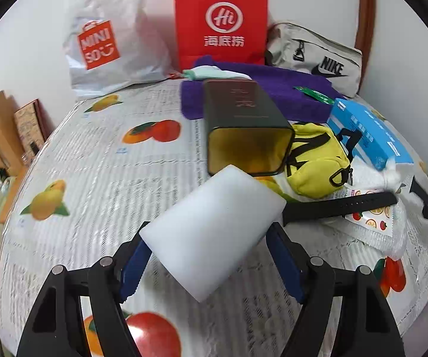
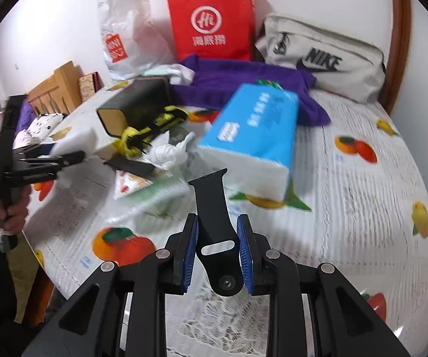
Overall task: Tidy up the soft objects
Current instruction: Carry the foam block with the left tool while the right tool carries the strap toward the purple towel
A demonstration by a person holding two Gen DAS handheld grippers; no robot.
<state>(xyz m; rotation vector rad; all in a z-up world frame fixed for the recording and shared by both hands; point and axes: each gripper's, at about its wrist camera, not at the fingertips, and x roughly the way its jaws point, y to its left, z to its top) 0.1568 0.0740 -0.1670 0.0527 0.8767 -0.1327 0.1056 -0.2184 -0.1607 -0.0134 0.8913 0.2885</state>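
My left gripper (image 1: 211, 232) is shut on a white foam block (image 1: 217, 220), its blue pads pressing the block's two sides and holding it tilted above the fruit-print cloth (image 1: 95, 163). The right wrist view shows that same gripper (image 2: 65, 157) at the left with the block (image 2: 74, 142), in front of a dark tin lying on its side (image 1: 243, 119). My right gripper (image 2: 218, 218) is shut on a black watch strap (image 2: 214, 208) that sticks up between its pads. A second black strap (image 1: 339, 205) lies on the cloth by a yellow pouch (image 1: 315, 160).
A blue tissue pack (image 2: 252, 131), crumpled white tissue (image 2: 169, 151) and a purple towel (image 1: 273, 89) crowd the middle. At the back stand a red paper bag (image 1: 220, 20), a white plastic bag (image 1: 107, 38) and a grey Nike pouch (image 1: 318, 59). A person's hand (image 2: 5, 211) is at the left.
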